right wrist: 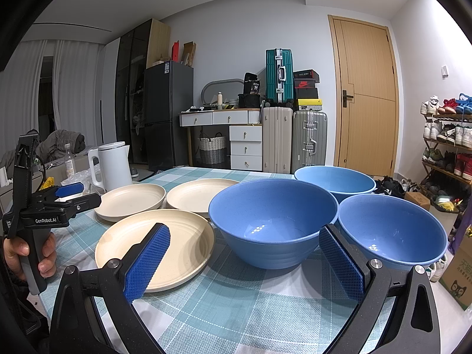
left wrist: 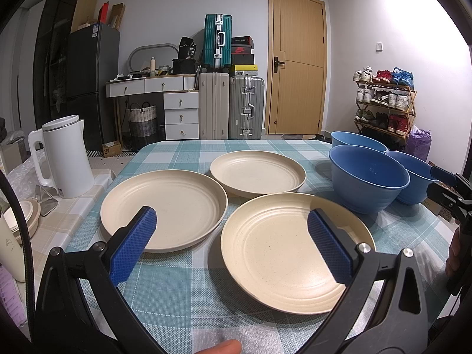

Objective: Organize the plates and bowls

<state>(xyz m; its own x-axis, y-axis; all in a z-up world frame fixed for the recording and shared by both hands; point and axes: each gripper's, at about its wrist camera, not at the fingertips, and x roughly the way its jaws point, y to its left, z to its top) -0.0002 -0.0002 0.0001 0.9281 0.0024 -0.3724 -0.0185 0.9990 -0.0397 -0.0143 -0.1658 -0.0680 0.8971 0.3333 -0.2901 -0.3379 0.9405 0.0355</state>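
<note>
Three cream plates lie apart on the checked tablecloth: a near one (left wrist: 283,250), a left one (left wrist: 168,209) and a far one (left wrist: 256,174). Three blue bowls stand to their right: a near-left one (right wrist: 274,221), a near-right one (right wrist: 392,230) and a far one (right wrist: 333,180). My left gripper (left wrist: 233,221) is open and empty, hovering over the near edges of the near and left plates. My right gripper (right wrist: 244,236) is open and empty, just in front of the near-left bowl. The left gripper also shows in the right wrist view (right wrist: 69,194).
A white kettle (left wrist: 63,156) stands on a side surface left of the table, with small stacked dishes (left wrist: 25,218) near it. The table's right edge runs close by the bowls; a cardboard box (right wrist: 458,271) sits on the floor beyond it.
</note>
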